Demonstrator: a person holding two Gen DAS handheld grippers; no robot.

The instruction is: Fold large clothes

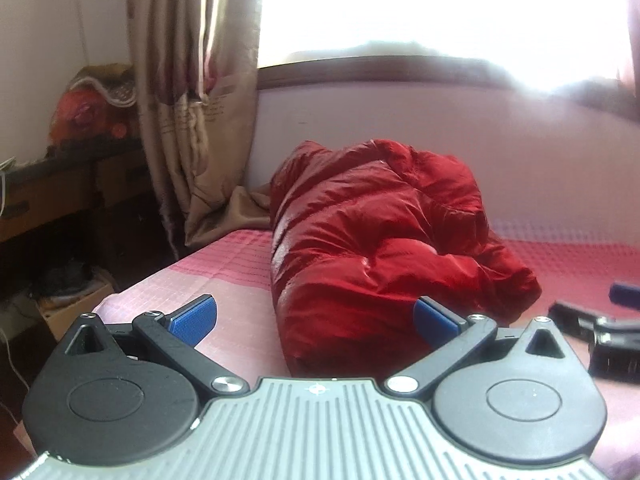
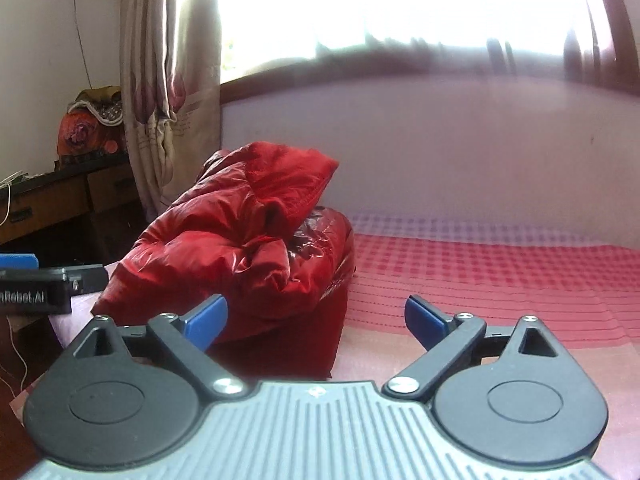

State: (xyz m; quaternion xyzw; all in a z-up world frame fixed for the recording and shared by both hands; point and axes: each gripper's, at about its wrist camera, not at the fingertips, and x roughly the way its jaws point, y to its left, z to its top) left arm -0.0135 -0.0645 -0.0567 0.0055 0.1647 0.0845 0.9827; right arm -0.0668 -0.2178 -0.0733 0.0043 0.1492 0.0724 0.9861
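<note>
A red puffy jacket (image 1: 384, 236) is seen bundled in a loose heap on the bed (image 1: 224, 276), centre of the left wrist view and centre-left of the right wrist view (image 2: 248, 248); whether it is half-folded or merely crumpled cannot be told. The left claw (image 1: 316, 316) is held with fingers wide apart, nothing gripped, just short of the jacket's near end. The right claw (image 2: 316, 320) is likewise spread apart and empty, low over the bed beside the jacket's right edge.

Risks, as judged: the shiny shell looks slick, so a thin pinch may slip out; the padding is bulky, so a fold may spring back; several layers may be caught at once because edges are buried in the heap; the bundle lies near the bed's left edge and may be dragged off.

Writing: on the other tool's body at the left edge of the right wrist view, "nRobot.AI" is partly read, its start cut off. Print on the curtain (image 1: 192, 92) is illegible.
</note>
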